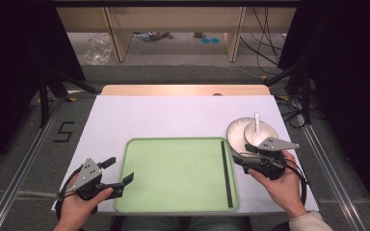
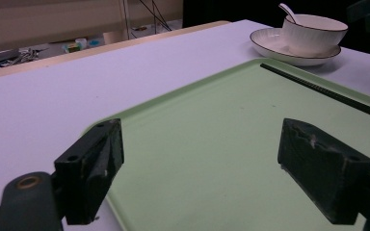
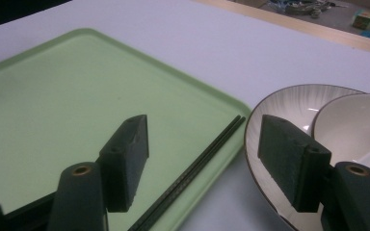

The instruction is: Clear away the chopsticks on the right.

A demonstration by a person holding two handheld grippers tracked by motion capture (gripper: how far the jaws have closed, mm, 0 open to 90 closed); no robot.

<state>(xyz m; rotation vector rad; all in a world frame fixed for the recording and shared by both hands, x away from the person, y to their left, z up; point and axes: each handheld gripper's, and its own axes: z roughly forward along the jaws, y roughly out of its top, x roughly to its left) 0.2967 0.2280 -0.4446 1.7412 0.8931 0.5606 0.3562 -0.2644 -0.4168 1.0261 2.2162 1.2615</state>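
Two wide-open, empty tongs: left [image 1: 117, 176], right [image 1: 238, 155] beside slim black chopsticks [image 1: 226, 173] on smooth green tray [image 1: 173, 168]

Tray [image 1: 173, 173] is sitting mid-table [image 1: 173, 115], toward the near edge. Chopsticks [image 1: 226, 173] are lying in the tray along its right rim. Plate [image 1: 235, 131] is resting on the table just off the tray's far right corner; bowl [image 1: 260, 133] is sitting on the plate, and spoon [image 1: 257, 121] is standing in the bowl. Left gripper [image 1: 120, 172] is hovering at the tray's left edge, right gripper [image 1: 238, 155] between chopsticks and plate.
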